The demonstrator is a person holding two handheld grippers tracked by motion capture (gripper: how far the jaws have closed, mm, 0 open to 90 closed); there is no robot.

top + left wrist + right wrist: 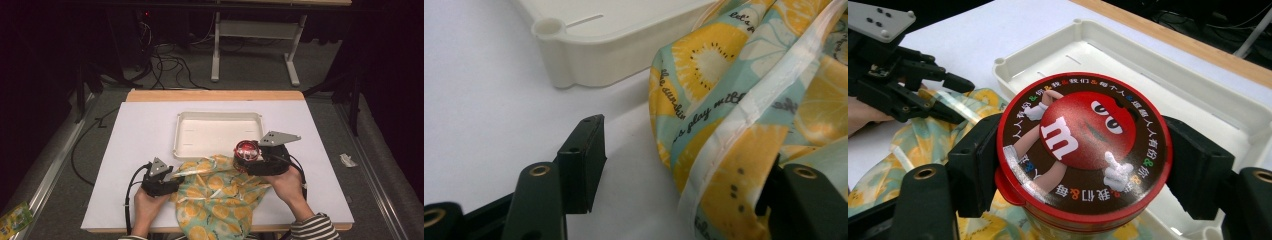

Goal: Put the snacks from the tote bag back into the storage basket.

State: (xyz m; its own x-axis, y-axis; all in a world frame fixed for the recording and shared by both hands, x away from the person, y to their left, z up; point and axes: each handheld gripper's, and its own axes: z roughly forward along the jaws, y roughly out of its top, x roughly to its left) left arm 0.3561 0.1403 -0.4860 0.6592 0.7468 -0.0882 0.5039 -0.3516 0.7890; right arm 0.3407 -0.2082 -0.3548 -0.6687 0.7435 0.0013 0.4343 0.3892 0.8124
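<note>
A round tin (1083, 135) with a red lid showing a cartoon candy character sits between the jaws of my right gripper (1083, 155), which is shut on its sides. In the high view the tin (247, 150) and right gripper (250, 159) hover at the top right edge of a teal bag printed with citrus slices (220, 195), just in front of the white tray (218, 116). My left gripper (175, 181) is at the bag's left edge. Its jaws stand open (684, 165), with the bag's white hem (734, 85) lying against the right jaw.
The white tray (1198, 100) is empty and lies mid-table, its corner (589, 55) close to the left gripper. A wooden strip (215, 95) marks the table's far edge. Cables (165, 60) and a table frame (252, 30) lie beyond on the floor.
</note>
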